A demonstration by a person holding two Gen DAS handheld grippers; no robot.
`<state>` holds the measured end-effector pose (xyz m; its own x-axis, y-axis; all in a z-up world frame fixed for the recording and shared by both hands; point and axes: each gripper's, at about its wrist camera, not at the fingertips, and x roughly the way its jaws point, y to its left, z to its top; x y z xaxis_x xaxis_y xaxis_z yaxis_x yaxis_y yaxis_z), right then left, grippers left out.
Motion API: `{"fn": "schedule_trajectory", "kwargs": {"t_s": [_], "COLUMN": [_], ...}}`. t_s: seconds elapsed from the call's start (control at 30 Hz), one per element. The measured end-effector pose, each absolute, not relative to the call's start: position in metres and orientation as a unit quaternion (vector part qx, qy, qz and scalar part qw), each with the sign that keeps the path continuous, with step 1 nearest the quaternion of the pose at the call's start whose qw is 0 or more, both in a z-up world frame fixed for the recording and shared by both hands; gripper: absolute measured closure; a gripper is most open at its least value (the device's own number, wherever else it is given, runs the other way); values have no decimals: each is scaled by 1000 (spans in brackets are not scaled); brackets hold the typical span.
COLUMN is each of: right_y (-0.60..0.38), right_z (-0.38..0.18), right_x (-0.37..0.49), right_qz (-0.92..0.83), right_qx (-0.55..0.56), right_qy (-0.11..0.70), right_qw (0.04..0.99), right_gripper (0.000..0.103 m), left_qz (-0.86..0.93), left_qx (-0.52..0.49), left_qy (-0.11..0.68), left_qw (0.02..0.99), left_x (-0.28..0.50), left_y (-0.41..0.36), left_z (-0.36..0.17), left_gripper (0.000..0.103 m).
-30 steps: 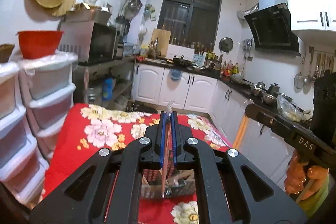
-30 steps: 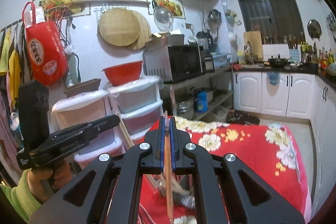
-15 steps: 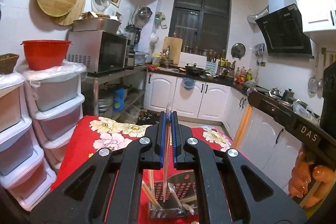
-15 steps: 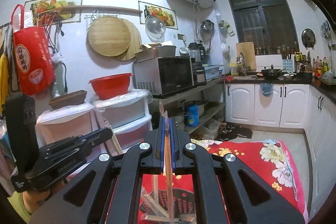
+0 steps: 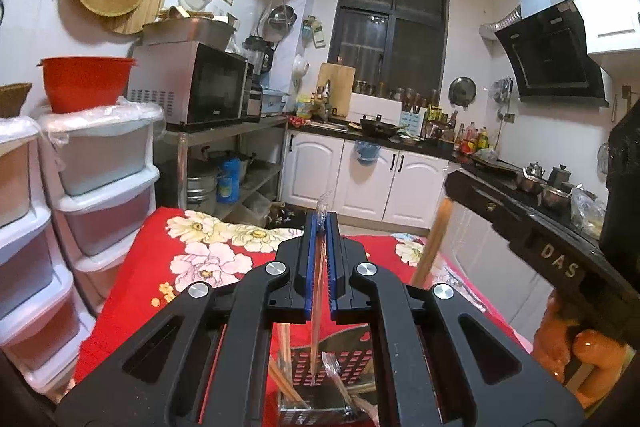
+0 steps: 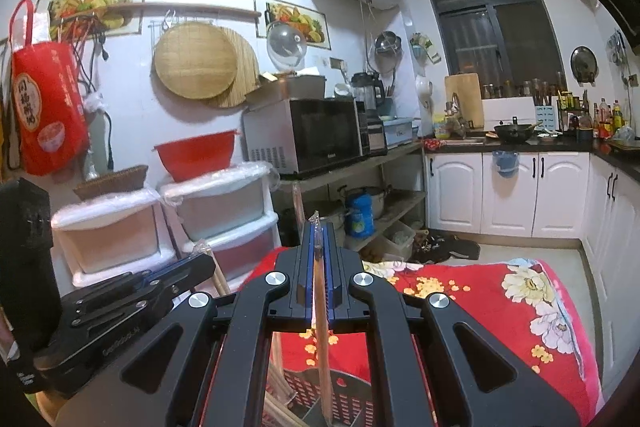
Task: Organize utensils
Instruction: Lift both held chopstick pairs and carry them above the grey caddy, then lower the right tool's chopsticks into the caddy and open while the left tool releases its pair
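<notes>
My left gripper (image 5: 320, 227) is shut on a thin chopstick in a clear wrapper (image 5: 316, 307). It hangs upright, its lower end inside a perforated metal utensil holder (image 5: 352, 363) that has several chopsticks in it. To the right, my right gripper (image 5: 450, 183) grips a wooden chopstick (image 5: 434, 239). In the right wrist view my right gripper (image 6: 318, 239) is shut on that wooden chopstick (image 6: 322, 347), which points down into the holder (image 6: 348, 391). My left gripper (image 6: 200, 263) sits close at the lower left.
The holder stands on a table with a red floral cloth (image 5: 160, 267). Stacked plastic drawers (image 5: 104, 163) with a red bowl (image 5: 86, 83) stand at its left. A microwave shelf (image 5: 224, 131) and white cabinets (image 5: 400, 187) lie beyond. An orange-gloved hand (image 5: 568, 347) holds the right gripper.
Both grippers have moved forward and down over the holder, still shut on their chopsticks. The sticks' lower ends now reach inside it, and more of the far kitchen shows.
</notes>
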<state>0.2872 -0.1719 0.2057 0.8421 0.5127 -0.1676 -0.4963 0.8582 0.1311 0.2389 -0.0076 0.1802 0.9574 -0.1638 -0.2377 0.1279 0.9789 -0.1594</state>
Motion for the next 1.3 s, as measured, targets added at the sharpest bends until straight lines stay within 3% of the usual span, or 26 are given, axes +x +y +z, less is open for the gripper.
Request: {"fn": "schedule_trajectory", "kwargs": {"t_s": [0.47, 0.97, 1.3], "right_y": [-154, -157, -171], "right_z": [165, 126, 122], "right_x": [300, 314, 302], "right_qz": [218, 220, 230], "right_qx": [-8, -5, 7], "right_qy": [119, 238, 261], "right_qw": [969, 946, 938], "right_gripper": [98, 98, 98], "left_qz": [-75, -78, -84], "left_qx": [-67, -61, -73], "left_qy": [155, 200, 225], "left_qw": [983, 975, 968], "left_x": [255, 256, 246], "left_y": [-13, -15, -8], "left_z": [142, 111, 108], "left_gripper": [102, 102, 102]}}
